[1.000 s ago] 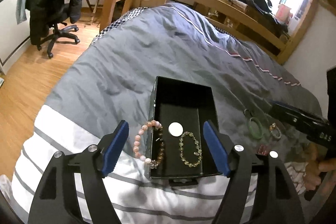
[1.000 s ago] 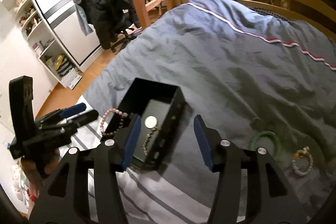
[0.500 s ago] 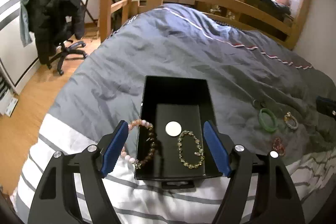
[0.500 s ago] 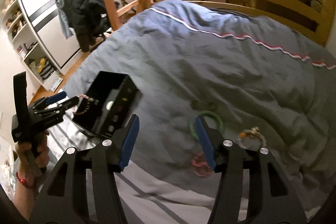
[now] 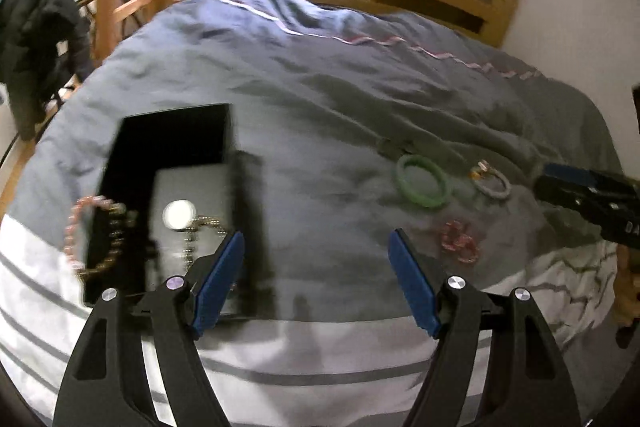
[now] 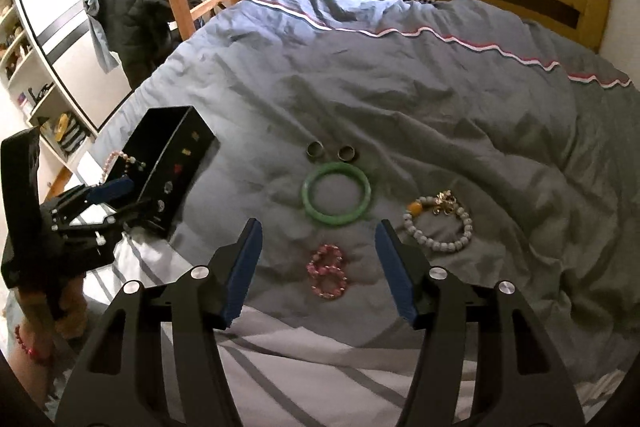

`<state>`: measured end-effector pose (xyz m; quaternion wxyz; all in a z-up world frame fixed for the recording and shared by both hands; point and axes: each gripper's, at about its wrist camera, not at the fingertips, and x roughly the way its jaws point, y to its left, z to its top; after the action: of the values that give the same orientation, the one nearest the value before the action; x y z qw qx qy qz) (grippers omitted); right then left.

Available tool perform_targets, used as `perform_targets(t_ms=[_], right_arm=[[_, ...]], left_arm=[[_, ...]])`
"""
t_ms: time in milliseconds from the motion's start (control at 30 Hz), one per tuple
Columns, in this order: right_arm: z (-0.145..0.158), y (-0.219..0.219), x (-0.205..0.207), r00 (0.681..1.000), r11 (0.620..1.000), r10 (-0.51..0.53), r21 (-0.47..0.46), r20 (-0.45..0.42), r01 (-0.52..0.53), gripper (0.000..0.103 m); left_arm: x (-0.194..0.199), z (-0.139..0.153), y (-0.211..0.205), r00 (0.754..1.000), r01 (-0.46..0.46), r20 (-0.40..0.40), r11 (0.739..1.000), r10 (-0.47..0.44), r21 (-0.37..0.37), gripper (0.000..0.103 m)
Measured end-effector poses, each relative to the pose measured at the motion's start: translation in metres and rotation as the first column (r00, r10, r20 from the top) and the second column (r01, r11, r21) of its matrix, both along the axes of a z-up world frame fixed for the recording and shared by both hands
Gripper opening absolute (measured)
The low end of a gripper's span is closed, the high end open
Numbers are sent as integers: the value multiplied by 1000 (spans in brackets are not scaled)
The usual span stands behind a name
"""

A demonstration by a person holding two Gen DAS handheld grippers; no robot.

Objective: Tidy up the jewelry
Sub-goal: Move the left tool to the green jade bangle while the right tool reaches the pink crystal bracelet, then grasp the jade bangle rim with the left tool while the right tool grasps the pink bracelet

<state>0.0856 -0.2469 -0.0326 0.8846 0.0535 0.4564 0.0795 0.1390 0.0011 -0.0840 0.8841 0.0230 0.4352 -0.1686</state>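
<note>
Right gripper [image 6: 318,265] jaws apart, empty, above the pink bracelet [image 6: 328,271], just nearer you than the green bangle [image 6: 337,199]. Left gripper [image 5: 316,279] also apart, empty. Lower squarely; pinch beads, not duvet [image 6: 420,99]. Box [image 6: 170,169] lies left of the bangle.

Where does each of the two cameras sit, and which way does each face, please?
Left wrist: on the left tongs, looking down at the bed between the black box and the green bangle; the right tongs show at the right edge.
Right wrist: on the right tongs, above the pink bracelet; the left tongs and a hand show left.
Shared: box, bangle, pink bracelet.
</note>
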Motion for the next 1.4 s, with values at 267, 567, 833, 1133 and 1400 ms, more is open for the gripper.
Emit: perform_targets(t_ms=[267,567,833,1133,1400], right_arm=[[-29,-8,-7,999,999,32,13,-7,-32,58],[-64,-6,6,995,996,84,46,-49,-81,58],[-83,6,10,989,990,130,60,-71,-126,58],[-107,13,13,984,991,129,60,-123,-122,25],[-107,14,7,986,992,123,49,-110,-119,9]], left_arm=[[22,-21,-52,996,87,-27,996,-86,14,73],[63,-56,-100,987,154,-53,988,-152,32,73],[79,-77,-122,979,195,-63,979,-192,54,73],[84,-80,-122,976,207,-70,978,-204,29,72],[88,-79,-120,976,198,-101,980,-195,20,23]])
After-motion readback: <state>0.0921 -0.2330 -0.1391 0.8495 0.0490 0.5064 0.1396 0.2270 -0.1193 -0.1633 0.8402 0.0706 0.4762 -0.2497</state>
